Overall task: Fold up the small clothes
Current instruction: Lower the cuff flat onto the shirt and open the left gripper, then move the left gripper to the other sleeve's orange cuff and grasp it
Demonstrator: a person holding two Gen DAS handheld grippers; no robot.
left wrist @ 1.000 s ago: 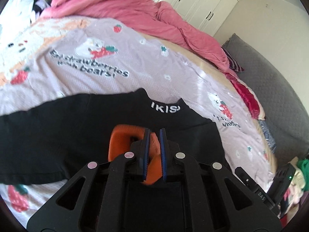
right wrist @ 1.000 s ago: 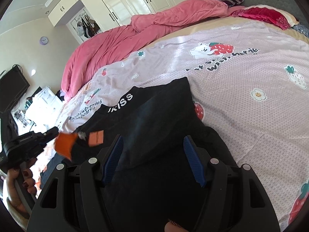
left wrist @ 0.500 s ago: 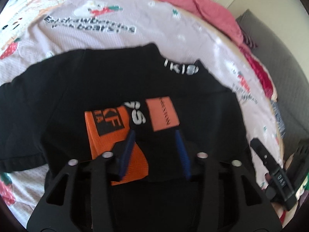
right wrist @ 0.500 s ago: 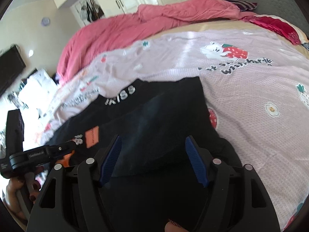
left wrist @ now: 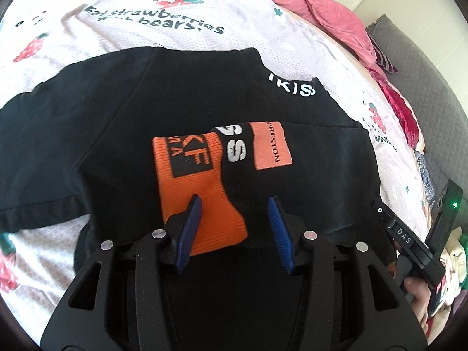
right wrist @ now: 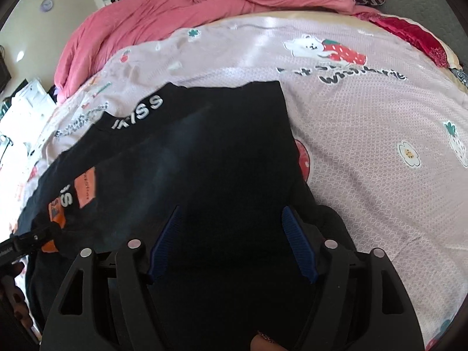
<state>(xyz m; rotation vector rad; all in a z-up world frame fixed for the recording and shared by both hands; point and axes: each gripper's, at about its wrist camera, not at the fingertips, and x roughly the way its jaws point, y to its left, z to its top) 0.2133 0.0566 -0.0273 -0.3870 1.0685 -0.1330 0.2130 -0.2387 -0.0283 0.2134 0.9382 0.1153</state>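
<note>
Now black shirt [left wrist: 187, 93] lies flat on bed [left wrist: 204, 3], collar away from both claws. Left claw [left wrist: 234, 228] released, orange sleeve cuff [left wrist: 196, 193] loose beneath. Right claw [right wrist: 231, 242] opening, nothing gripped, over folded right side. Unfolded left sleeve nearer left claw.

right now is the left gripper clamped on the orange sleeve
No, the left gripper stands open over the orange sleeve, its pads apart and pinching no cloth.
</note>
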